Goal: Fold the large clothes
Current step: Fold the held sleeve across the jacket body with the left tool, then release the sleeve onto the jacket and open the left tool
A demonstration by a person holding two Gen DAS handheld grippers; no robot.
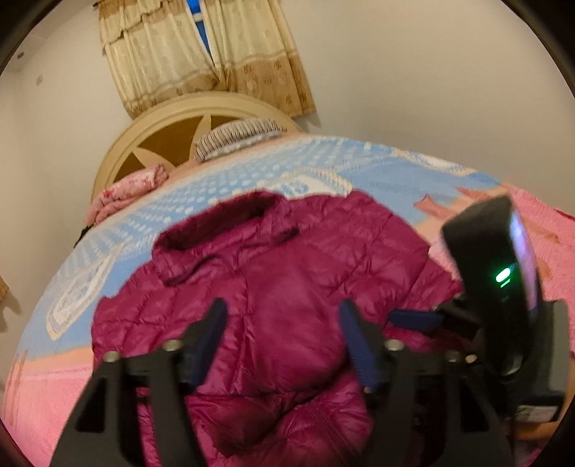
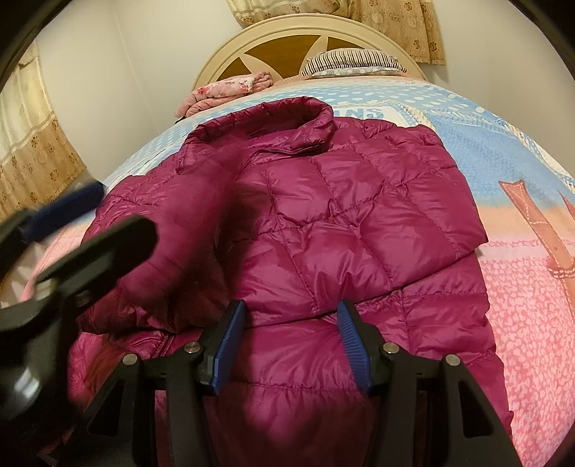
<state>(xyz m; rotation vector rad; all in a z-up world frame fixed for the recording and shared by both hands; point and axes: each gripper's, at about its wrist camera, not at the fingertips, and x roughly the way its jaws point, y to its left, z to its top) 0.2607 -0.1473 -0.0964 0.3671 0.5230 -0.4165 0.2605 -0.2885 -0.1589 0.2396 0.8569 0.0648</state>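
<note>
A magenta quilted puffer jacket (image 1: 273,287) lies on the bed, collar toward the headboard, both sleeves folded in across its body; it also shows in the right wrist view (image 2: 341,222). My left gripper (image 1: 284,323) is open and empty, hovering over the jacket's middle. My right gripper (image 2: 291,323) is open and empty above the jacket's lower part, just below the folded sleeve edges. The right gripper's body (image 1: 499,287) shows at the right of the left wrist view; the left gripper's body (image 2: 90,251) shows blurred at the left of the right wrist view.
The bedspread (image 2: 521,287) is pink and blue patterned. A striped pillow (image 2: 352,63) and a folded pink floral blanket (image 2: 230,88) lie by the cream headboard (image 2: 287,28). Curtains (image 1: 201,54) hang behind. Walls close in on both sides.
</note>
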